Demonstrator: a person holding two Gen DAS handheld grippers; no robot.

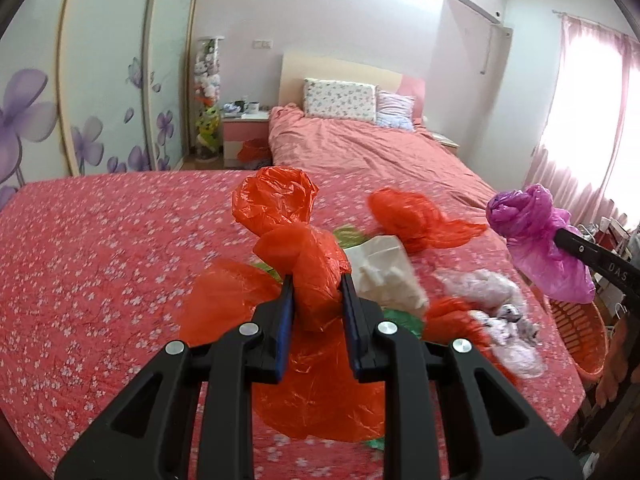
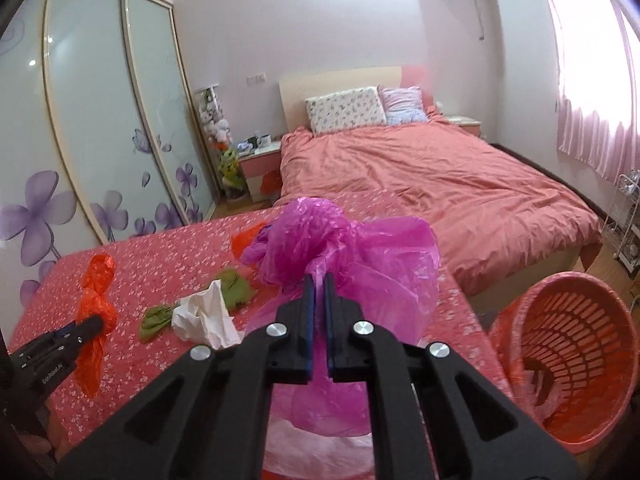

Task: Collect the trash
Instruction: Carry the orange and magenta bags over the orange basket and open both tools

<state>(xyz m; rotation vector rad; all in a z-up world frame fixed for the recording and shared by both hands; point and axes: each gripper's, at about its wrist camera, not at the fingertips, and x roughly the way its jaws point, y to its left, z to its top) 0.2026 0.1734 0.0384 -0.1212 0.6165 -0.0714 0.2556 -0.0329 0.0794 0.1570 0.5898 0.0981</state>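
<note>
Thin plastic film, nearly weightless, crumpling and slipping under any squeeze. Left tongs (image 1: 318, 284) pinching a twisted orange bag (image 1: 308, 268) at its bunched middle, loose ends flopping above and below, hanging just over the floral-covered bench (image 1: 100, 264). Right tongs (image 2: 319, 280) pressing together on a magenta bag (image 2: 344, 256) at a gathered neck, film billowing around the black fingers (image 2: 308, 300), hovering near the bench edge beside the orange basket (image 2: 580, 356). Probably holding well only where several layers are bunched; a single sheet likely sliding out or tearing. Still lying on the bench: another orange bag (image 1: 416, 216), a crumpled white paper wad (image 1: 384, 276), green scraps (image 2: 236, 288), a pale pink-and-white wad (image 1: 500, 312). Paper likely springy but light, best taken across a thick fold. Basket sitting tilted, mouth facing the tongs, so dropping light film calling for releasing well inside the rim, drifting being a risk.
</note>
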